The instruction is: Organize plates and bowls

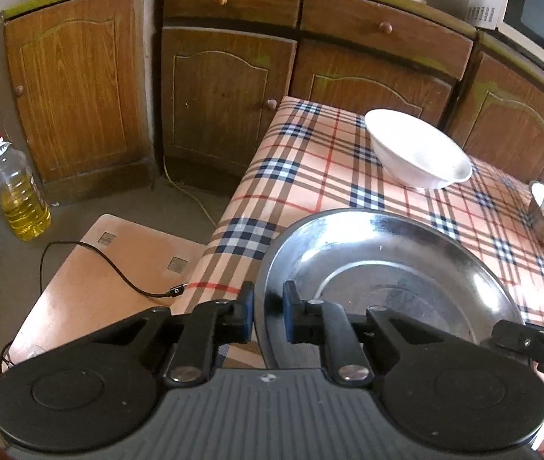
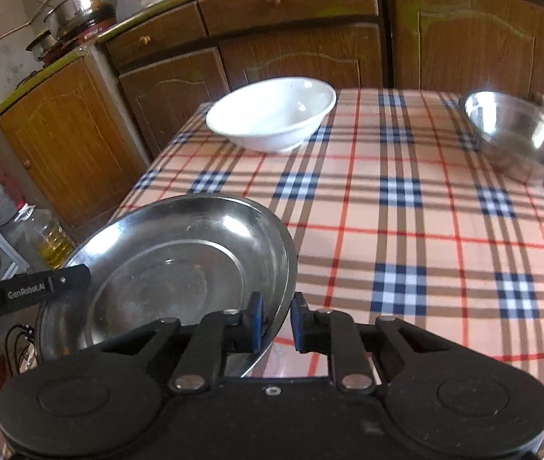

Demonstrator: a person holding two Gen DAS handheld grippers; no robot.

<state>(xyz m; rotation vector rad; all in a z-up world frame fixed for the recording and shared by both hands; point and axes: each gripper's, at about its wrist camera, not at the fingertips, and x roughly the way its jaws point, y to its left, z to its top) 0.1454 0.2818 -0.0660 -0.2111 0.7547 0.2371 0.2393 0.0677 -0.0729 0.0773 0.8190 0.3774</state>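
- Plates first: a wide, shallow, shiny steel plate (image 1: 387, 268) sits at the near left corner of the table with the peach, navy and red checked cloth (image 2: 406, 237); it fills the lower centre of the left wrist view and the lower left of the right wrist view. Whether it rests on the cloth or is already lifted, cannot tell.
- Left gripper (image 1: 268, 316): black jaws with blue pads pinching the plate's left rim, one pad outside, one inside.
- Right gripper (image 2: 276, 322): jaws pinching the opposite rim at lower centre of its frame. Both grips are thin edge-pinches on smooth metal.
- Other ware: a round white ceramic bowl (image 2: 272, 115) at the far left of the table, upper centre in the right view; a small round steel bowl (image 2: 521, 134) at the far right, upper right. Both well apart from the plate.
- Risk 1: polished rim slips out of one pad; plate pivots on the other grip and drops. Likely cause: uneven lift between the two hands.
- Risk 2: plate lies close to the table's left edge; a slip there could send it to the floor, beside the wooden board (image 1: 110, 268) and the plastic bottle of yellow oil (image 1: 18, 195) at lower left.
- Risk 3: hands pulling apart or twisting would strip the rim from the pads.
- Risk 4: carried low toward the far side, the plate could knock the white bowl.
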